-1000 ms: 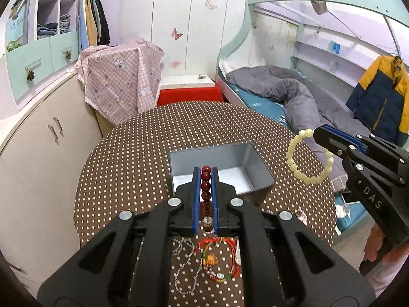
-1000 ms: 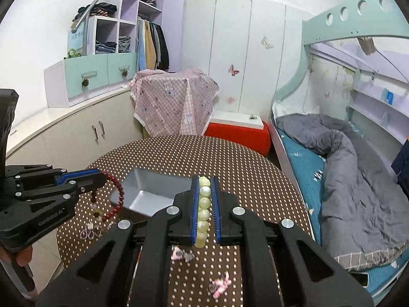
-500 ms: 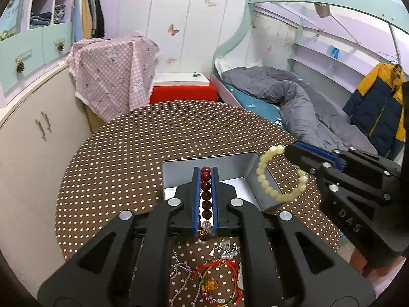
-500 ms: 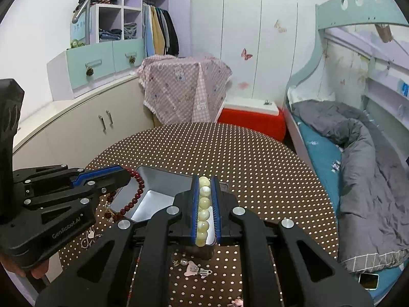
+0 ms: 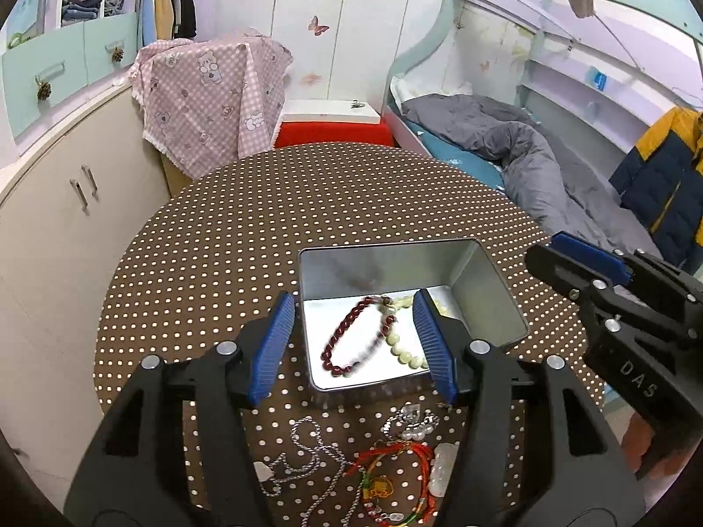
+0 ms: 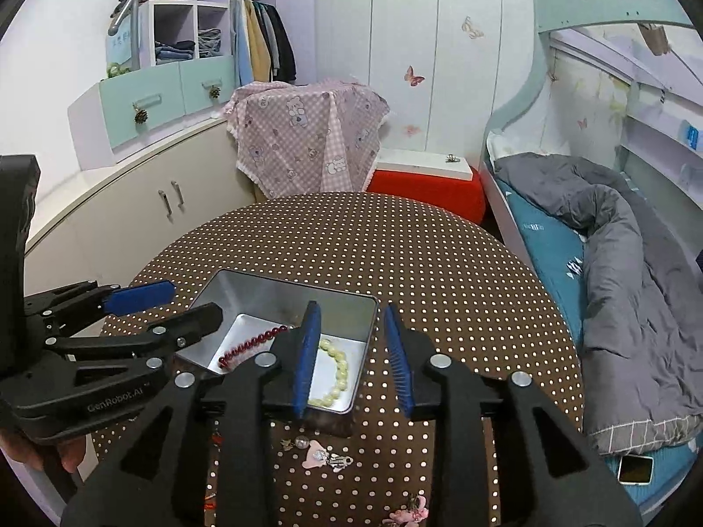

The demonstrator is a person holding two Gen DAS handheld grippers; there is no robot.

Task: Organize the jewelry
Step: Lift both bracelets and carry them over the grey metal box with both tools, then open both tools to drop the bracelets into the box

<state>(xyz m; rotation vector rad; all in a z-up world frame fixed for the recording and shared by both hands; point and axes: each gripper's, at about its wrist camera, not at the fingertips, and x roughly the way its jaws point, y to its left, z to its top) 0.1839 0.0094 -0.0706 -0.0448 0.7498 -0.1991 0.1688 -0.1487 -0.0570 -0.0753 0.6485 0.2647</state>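
**Two bracelets in one tin, both claws open**

Two bracelets lie inside one silver tin (image 5: 485, 290) on the round dotted table (image 5: 272, 219): one dark red bead bracelet (image 5: 351, 342) toward the tin's left side and one pale cream bead bracelet (image 5: 402, 344) just beside it, the two seeming to touch at the far end. The left gripper (image 5: 351, 342) hangs over the tin, and its jaws have just been opening; they stand well apart and hold nothing, with both bracelets showing in the gap below. The right gripper (image 6: 353, 358) has also just been opening, less widely, and grips nothing; the cream bracelet rests in the tin under its left finger. On the table nearer the cameras lie one silver chain (image 5: 307, 461), one red cord bracelet (image 5: 395, 478), one small clear-bead piece (image 5: 411, 421), and a few pink charms (image 6: 325, 456), all outside the tin.
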